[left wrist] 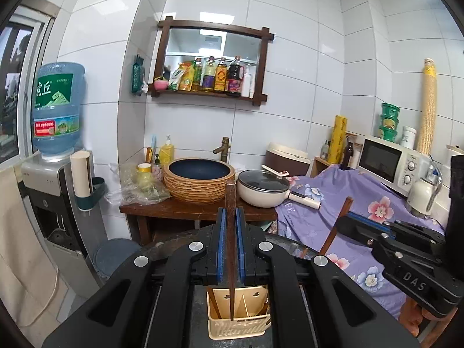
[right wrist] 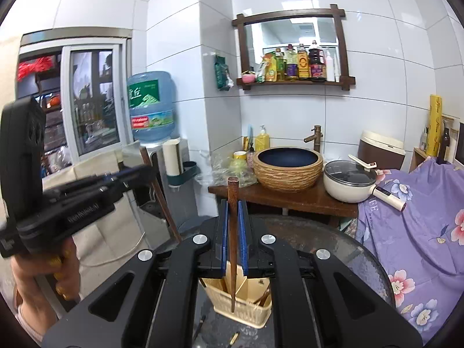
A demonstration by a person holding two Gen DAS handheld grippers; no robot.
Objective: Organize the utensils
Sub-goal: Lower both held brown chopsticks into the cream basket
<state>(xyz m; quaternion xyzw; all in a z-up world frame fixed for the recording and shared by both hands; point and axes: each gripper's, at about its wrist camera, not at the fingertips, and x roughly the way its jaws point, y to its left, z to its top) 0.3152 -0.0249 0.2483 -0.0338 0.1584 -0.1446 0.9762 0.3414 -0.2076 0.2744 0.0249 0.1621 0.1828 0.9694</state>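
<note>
Chopsticks: one dark wooden chopstick (left wrist: 231, 232) clamped upright in the left gripper (left wrist: 231, 217); another (right wrist: 233, 232) clamped in the right gripper (right wrist: 233, 211).
Holder: cream utensil basket (left wrist: 237, 329) directly below both tips (divided compartments; which one unclear).
Axis: near vertical, tips down.

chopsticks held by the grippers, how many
2: one chopstick upright in the left gripper, one chopstick in the right gripper, both tips over the utensil basket. More sticks sit inside the basket, partly hidden.
</note>
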